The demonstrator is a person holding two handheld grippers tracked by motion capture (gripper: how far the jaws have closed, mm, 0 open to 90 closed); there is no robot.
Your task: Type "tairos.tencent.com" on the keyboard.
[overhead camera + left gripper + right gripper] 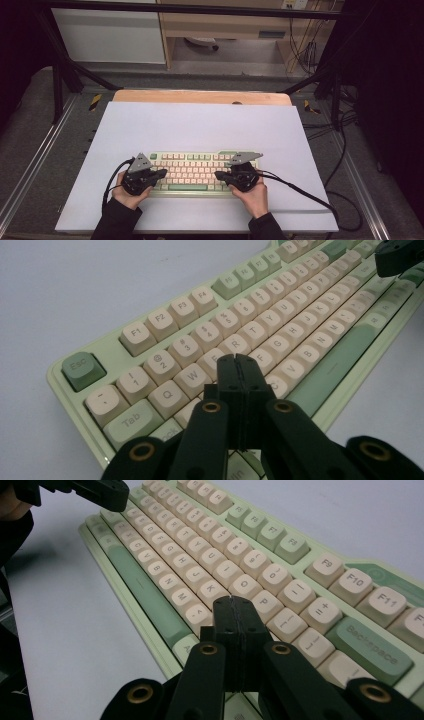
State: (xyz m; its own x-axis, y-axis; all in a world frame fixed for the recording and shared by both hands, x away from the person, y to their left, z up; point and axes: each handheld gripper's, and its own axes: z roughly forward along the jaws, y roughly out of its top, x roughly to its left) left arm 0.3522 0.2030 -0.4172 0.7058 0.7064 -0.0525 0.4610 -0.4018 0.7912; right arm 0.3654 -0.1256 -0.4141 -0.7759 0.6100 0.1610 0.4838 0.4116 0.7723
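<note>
Keyboard (192,172) lies lengthwise left-to-right at lower centre, left gripper (163,173) and right gripper (218,175) pinched shut, empty, over its ends.

You sit at a white sheet (200,125) laid over a wooden table (200,96), whose bare edge shows along the far side. Around it lies grey floor (30,130) with metal rails (30,165) running down both sides, black frame bars (60,75) standing at the far corners, and black cables (345,150) trailing on your right. Beyond the table you face a white cabinet (107,35) and a wooden shelf unit (225,25), with more cables (305,50) hanging there and darkness at both edges.
</note>
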